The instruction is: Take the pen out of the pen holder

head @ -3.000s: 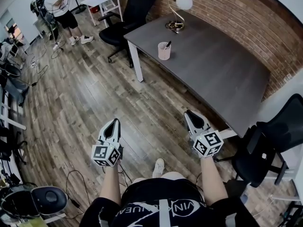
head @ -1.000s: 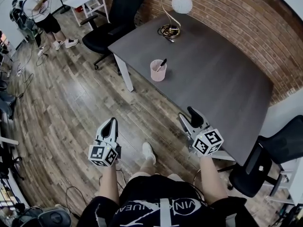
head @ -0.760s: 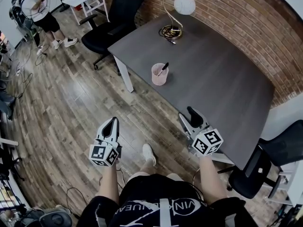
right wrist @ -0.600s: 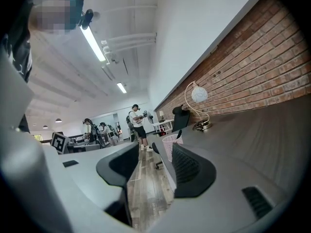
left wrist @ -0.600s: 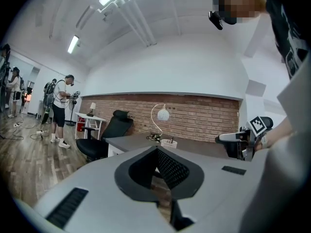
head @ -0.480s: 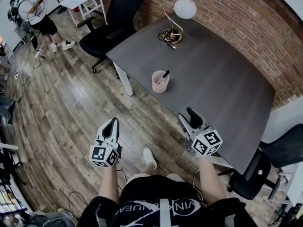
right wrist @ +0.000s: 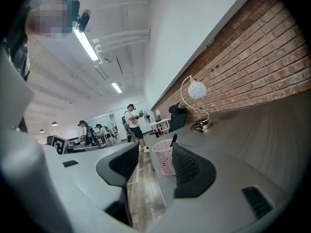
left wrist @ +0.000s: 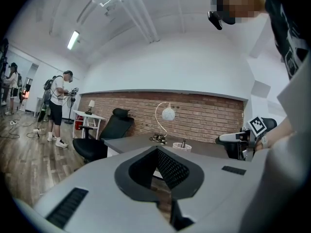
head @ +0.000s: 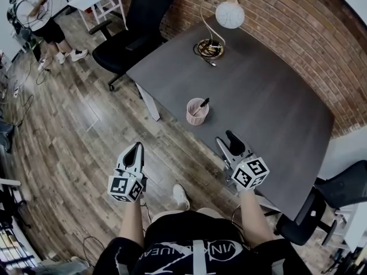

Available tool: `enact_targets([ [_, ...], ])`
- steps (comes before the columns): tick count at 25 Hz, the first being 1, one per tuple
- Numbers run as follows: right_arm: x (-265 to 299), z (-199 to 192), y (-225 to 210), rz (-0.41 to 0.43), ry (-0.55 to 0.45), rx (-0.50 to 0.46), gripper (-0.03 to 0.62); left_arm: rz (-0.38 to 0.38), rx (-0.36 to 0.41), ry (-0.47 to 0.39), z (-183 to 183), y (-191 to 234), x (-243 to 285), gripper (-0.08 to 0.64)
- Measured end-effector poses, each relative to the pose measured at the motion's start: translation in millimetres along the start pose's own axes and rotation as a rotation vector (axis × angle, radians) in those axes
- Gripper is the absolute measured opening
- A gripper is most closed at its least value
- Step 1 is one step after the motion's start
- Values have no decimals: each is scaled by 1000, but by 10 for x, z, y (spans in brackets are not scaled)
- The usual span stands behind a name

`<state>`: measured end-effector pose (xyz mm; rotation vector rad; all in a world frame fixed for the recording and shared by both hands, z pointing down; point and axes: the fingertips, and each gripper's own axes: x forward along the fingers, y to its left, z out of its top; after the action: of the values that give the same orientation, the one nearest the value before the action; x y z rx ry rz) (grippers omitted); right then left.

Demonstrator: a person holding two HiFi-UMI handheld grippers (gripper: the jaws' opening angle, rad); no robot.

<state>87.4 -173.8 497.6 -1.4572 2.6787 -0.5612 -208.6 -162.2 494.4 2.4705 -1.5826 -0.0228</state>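
A pink mesh pen holder (head: 196, 113) stands near the front edge of the dark grey table (head: 269, 96), with a black pen (head: 202, 103) leaning in it. My right gripper (head: 227, 140) hovers over the table edge, just short and right of the holder, jaws open and empty. In the right gripper view the pen holder (right wrist: 164, 158) and the pen (right wrist: 173, 140) show between the jaws of the right gripper (right wrist: 156, 147). My left gripper (head: 136, 148) is over the floor, left of the table, shut and empty. The left gripper (left wrist: 156, 152) points at the far pen holder (left wrist: 182, 146).
A curved lamp with a white globe (head: 230, 16) stands at the table's far end on a coiled base (head: 209, 48). A black office chair (head: 135, 33) sits left of the table, another chair (head: 338, 191) at the right. A brick wall (head: 298, 33) backs the table. A person (head: 31, 16) stands far left.
The view has closed in on the table, so the pen holder now lies nearer my right gripper. Both grippers keep their pose and jaw state.
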Motion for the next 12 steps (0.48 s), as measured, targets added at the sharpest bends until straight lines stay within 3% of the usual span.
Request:
enact_targets([
  [12,422,85,-130,-1,-16,39,202,-39,5,14,19,79,324,12],
])
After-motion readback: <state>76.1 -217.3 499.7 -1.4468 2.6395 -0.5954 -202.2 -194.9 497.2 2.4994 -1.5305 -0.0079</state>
